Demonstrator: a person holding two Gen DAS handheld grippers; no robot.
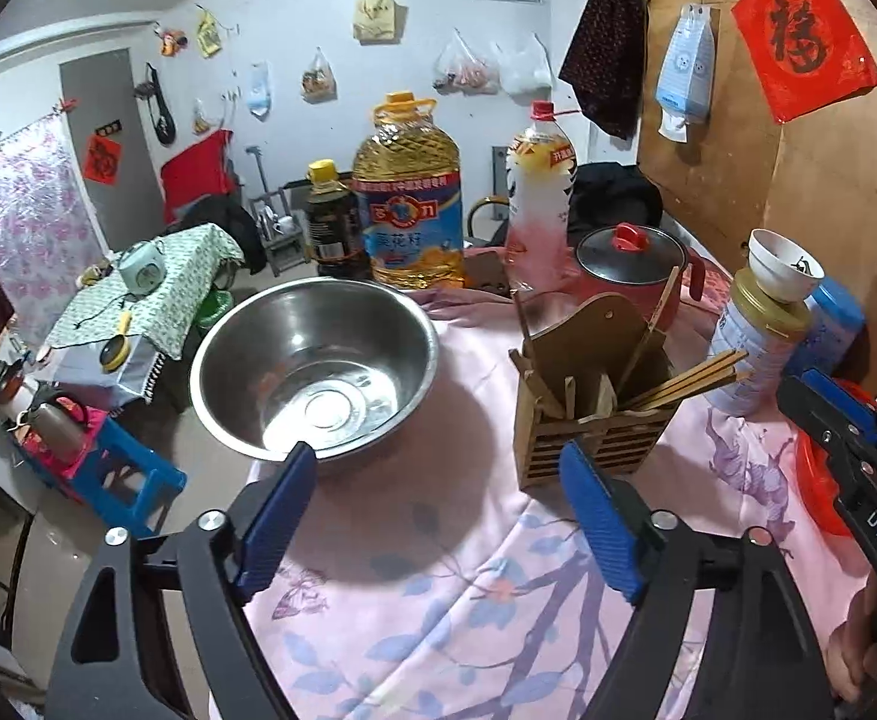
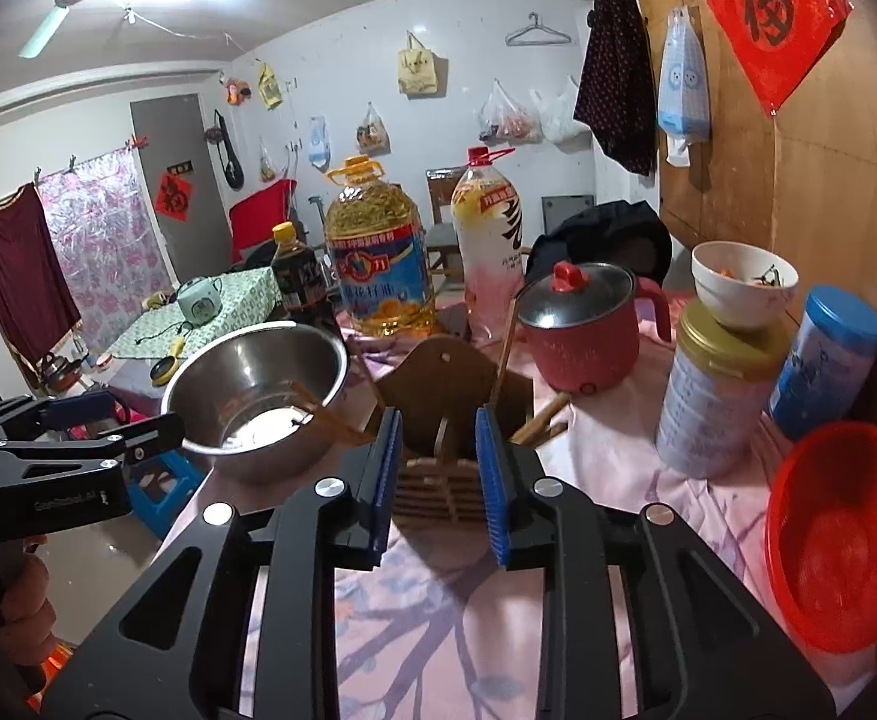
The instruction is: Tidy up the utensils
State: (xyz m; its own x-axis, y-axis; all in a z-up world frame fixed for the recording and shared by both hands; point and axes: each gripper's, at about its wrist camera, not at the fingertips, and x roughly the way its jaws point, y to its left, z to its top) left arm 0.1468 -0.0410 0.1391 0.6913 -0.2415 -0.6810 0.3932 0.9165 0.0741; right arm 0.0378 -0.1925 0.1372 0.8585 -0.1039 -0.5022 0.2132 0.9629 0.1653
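A wooden utensil holder [image 1: 588, 414] stands on the pink floral cloth, with several chopsticks [image 1: 687, 381] leaning out of it. A steel bowl [image 1: 318, 360] sits to its left, and it looks empty. My left gripper [image 1: 438, 510] is open and empty, low over the cloth between bowl and holder. In the right wrist view my right gripper [image 2: 435, 480] is open and empty just in front of the holder [image 2: 444, 408]. Chopsticks [image 2: 330, 414] stick out of the holder toward the bowl [image 2: 258, 396], others [image 2: 543, 417] to the right.
Behind stand an oil jug [image 1: 408, 204], a dark sauce bottle [image 1: 333, 222], a drink bottle [image 1: 540, 198] and a red pot with lid [image 2: 582, 330]. At right are a tin with a white bowl on top [image 2: 720, 390], a blue canister [image 2: 828, 360] and a red basket [image 2: 846, 534].
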